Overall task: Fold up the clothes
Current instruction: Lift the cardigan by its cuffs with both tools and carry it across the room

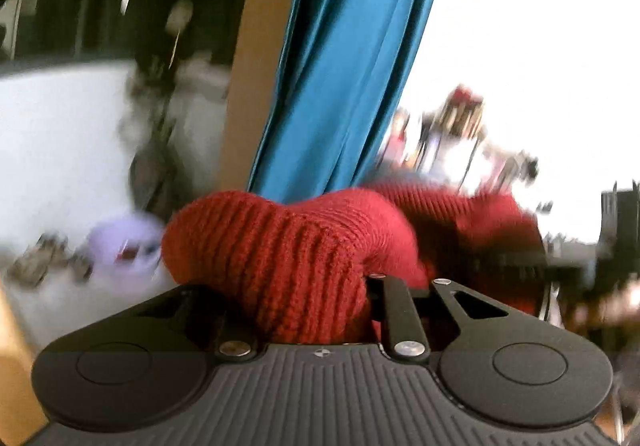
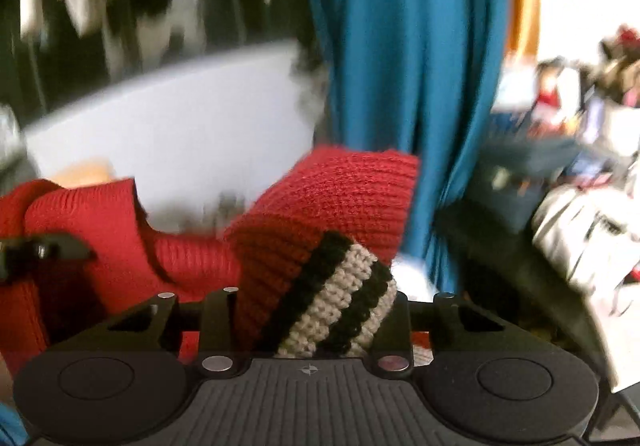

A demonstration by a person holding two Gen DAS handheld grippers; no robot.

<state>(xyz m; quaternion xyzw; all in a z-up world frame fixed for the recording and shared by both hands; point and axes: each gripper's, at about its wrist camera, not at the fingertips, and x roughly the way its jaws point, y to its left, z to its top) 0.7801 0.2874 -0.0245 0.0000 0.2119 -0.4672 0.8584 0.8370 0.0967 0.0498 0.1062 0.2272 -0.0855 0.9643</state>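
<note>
The left gripper (image 1: 320,286) has its jaws clamped on a thick fold of the red knit sweater (image 1: 296,258), which bulges up out of the jaws and hides both fingertips. Beyond the right side of those jaws the knit runs on toward a dark shape that may be the other gripper, though it is too blurred to be sure. The right gripper (image 2: 316,310) is likewise closed on the same sweater, pinching its striped cuff (image 2: 340,306) of black and beige bands; the fingertips are buried under the wool. From the left of those jaws the red knit stretches across to the frame edge, where it is cut off. Behind both grippers hangs a teal curtain (image 1: 352,58); the clutter around it is smeared beyond recognition.
</note>
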